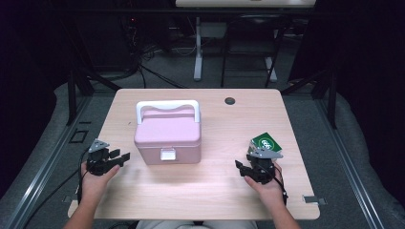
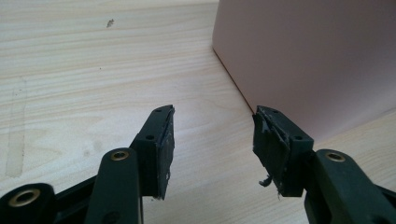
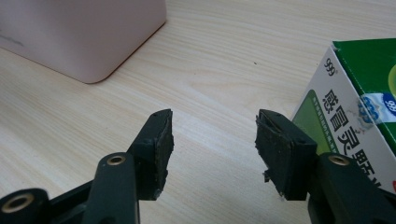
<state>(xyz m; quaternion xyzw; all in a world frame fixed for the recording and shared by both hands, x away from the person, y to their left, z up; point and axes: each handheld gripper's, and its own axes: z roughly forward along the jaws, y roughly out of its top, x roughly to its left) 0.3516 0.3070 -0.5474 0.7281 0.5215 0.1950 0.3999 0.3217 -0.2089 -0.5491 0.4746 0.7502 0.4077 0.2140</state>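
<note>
A closed pink box (image 1: 167,136) with a white handle and a white front latch stands at the table's middle left. Its pink side wall (image 2: 308,60) rises just ahead of my left gripper (image 2: 212,140), which is open with nothing between its jaws; in the high view the left gripper (image 1: 122,158) sits left of the box. A green and white carton (image 1: 265,142) lies at the right. My right gripper (image 1: 241,167) is open and empty, with the carton (image 3: 359,107) just to the right of its right jaw. The box's corner (image 3: 88,37) is farther off.
The wooden table (image 1: 210,191) has bare surface in front of the box and between the hands. A dark round grommet (image 1: 230,100) sits near the far edge. Desk legs and cables stand on the floor beyond the table.
</note>
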